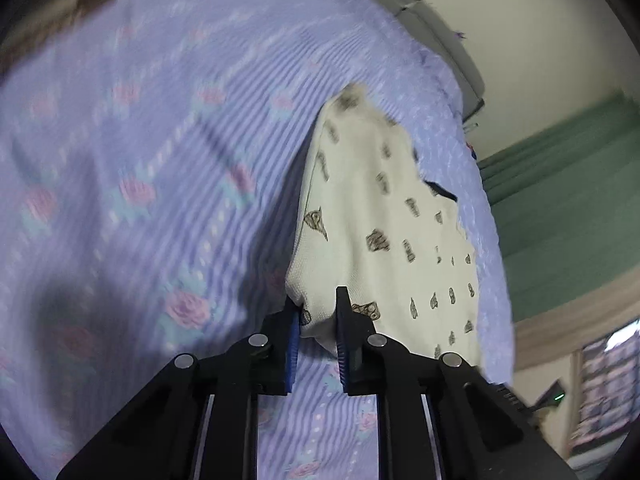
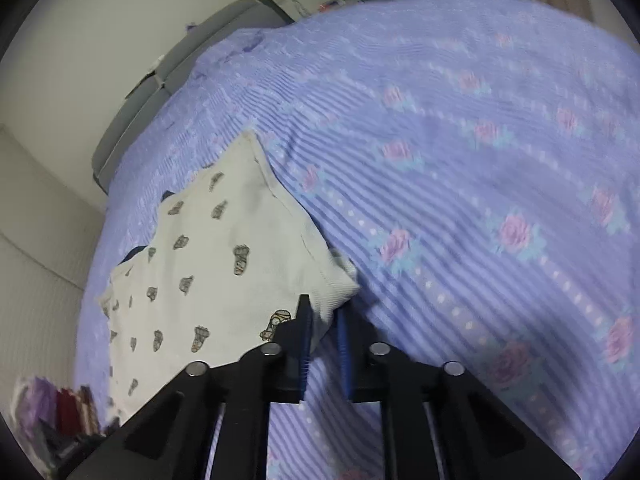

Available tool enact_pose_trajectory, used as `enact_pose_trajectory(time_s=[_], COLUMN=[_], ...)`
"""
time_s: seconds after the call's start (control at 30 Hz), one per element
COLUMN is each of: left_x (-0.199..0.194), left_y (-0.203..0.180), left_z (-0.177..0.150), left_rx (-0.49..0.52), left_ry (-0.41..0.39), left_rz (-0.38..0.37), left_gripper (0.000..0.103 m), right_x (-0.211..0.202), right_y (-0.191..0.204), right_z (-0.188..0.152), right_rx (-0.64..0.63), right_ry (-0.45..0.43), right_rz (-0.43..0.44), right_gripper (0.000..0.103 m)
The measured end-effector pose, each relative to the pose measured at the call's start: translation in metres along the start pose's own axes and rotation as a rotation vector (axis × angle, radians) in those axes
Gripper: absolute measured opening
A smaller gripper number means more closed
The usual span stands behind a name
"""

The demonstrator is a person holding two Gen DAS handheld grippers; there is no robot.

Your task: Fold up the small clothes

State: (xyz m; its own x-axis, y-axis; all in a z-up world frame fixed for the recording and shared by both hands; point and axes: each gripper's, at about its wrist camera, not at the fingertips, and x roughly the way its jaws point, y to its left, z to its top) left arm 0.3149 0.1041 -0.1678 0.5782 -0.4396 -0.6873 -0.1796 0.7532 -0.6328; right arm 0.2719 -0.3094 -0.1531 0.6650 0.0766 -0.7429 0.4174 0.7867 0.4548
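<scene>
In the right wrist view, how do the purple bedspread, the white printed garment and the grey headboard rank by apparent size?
1. Purple bedspread
2. White printed garment
3. Grey headboard, though it is farther away, so its true size is unsure.

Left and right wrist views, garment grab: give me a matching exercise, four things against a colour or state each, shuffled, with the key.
Things:
1. left claw
2. bedspread
3. curtain
4. small garment

Colour or state:
A. green
B. cream with small dark prints
C. lilac stripes with pink roses
D. shut on a garment corner

Pairs: 1-D, 2-C, 3-A, 4-B
</scene>
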Motion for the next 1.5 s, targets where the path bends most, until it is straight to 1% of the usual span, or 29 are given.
enact_pose_trajectory(time_s=[0.07,0.1,0.17,0.23,0.33,0.4,0.43,0.5,0.57,0.6,0.67,0.73,0.77,0.83,0.9,0.93,1.0,1.1,1.2,1.23,1.3,1.33,1.37,1.43,1.5], left_x=[-0.012,-0.012,-0.004,0.004,0.007,0.005,0.003,-0.002,-0.014,-0.020,-0.031,-0.037,-0.039,-0.038,-0.032,-0.025,-0.013,0.003,0.021,0.027,0.037,0.043,0.049,0.058,0.068], left_y=[-0.004,-0.002,0.008,0.017,0.026,0.026,0.025,0.023,0.020,0.019,0.014,0.010,0.009,0.009,0.014,0.018,0.021,0.025,0.022,0.021,0.020,0.022,0.024,0.028,0.031], left_z=[0.002,0.002,0.001,-0.003,-0.006,-0.004,-0.003,-0.002,-0.002,-0.002,0.000,0.004,0.009,0.021,0.038,0.050,0.066,0.087,0.097,0.100,0.104,0.106,0.108,0.111,0.114], left_rx=[0.053,0.060,0.043,0.025,0.016,0.029,0.041,0.093,0.168,0.202,0.291,0.363,0.402,0.447,0.439,0.421,0.393,0.366,0.377,0.386,0.397,0.389,0.376,0.350,0.328], left_ry=[-0.029,-0.031,0.000,0.018,0.032,0.030,0.028,0.023,-0.002,-0.016,-0.040,-0.040,-0.032,-0.002,0.052,0.097,0.158,0.202,0.267,0.268,0.274,0.290,0.312,0.338,0.359], left_rz=[0.038,0.046,0.072,0.091,0.097,0.107,0.117,0.158,0.198,0.212,0.219,0.189,0.158,0.098,0.017,-0.035,-0.098,-0.138,-0.179,-0.163,-0.171,-0.190,-0.230,-0.281,-0.292], left_gripper=[0.015,0.015,0.015,0.015,0.016,0.017,0.022,0.038,0.049,0.050,0.055,0.055,0.055,0.055,0.054,0.054,0.054,0.053,0.053,0.053,0.053,0.053,0.053,0.053,0.050], right_x=[-0.014,-0.019,-0.018,-0.008,0.006,0.009,0.010,0.007,-0.003,-0.010,-0.029,-0.041,-0.048,-0.057,-0.062,-0.063,-0.058,-0.043,-0.023,-0.018,-0.004,0.002,0.007,0.012,0.015], right_y=[0.009,0.011,0.012,0.011,0.004,0.000,0.001,0.003,0.005,0.007,0.016,0.029,0.038,0.054,0.071,0.080,0.097,0.125,0.147,0.154,0.166,0.172,0.176,0.182,0.187], right_z=[0.002,0.003,0.005,0.003,-0.003,-0.006,-0.006,-0.006,-0.006,-0.007,-0.010,-0.013,-0.014,-0.017,-0.020,-0.021,-0.024,-0.032,-0.042,-0.045,-0.050,-0.052,-0.053,-0.057,-0.060], right_rx=[-0.056,-0.070,-0.081,-0.092,-0.091,-0.093,-0.104,-0.116,-0.126,-0.138,-0.193,-0.267,-0.305,-0.363,-0.403,-0.423,-0.455,-0.510,-0.549,-0.560,-0.568,-0.572,-0.580,-0.596,-0.609], right_ry=[-0.054,-0.068,-0.054,-0.028,0.007,0.008,0.002,0.000,-0.017,-0.040,-0.108,-0.136,-0.149,-0.160,-0.171,-0.168,-0.145,-0.114,-0.076,-0.063,-0.043,-0.030,-0.021,-0.012,-0.007], right_rz=[-0.037,-0.048,-0.062,-0.089,-0.129,-0.151,-0.169,-0.176,-0.239,-0.273,-0.313,-0.331,-0.328,-0.310,-0.274,-0.253,-0.207,-0.159,-0.126,-0.119,-0.107,-0.098,-0.094,-0.094,-0.093], right_gripper=[0.009,0.009,0.008,0.008,0.008,0.009,0.010,0.024,0.056,0.059,0.059,0.061,0.063,0.065,0.066,0.067,0.068,0.068,0.068,0.068,0.068,0.068,0.068,0.068,0.068])
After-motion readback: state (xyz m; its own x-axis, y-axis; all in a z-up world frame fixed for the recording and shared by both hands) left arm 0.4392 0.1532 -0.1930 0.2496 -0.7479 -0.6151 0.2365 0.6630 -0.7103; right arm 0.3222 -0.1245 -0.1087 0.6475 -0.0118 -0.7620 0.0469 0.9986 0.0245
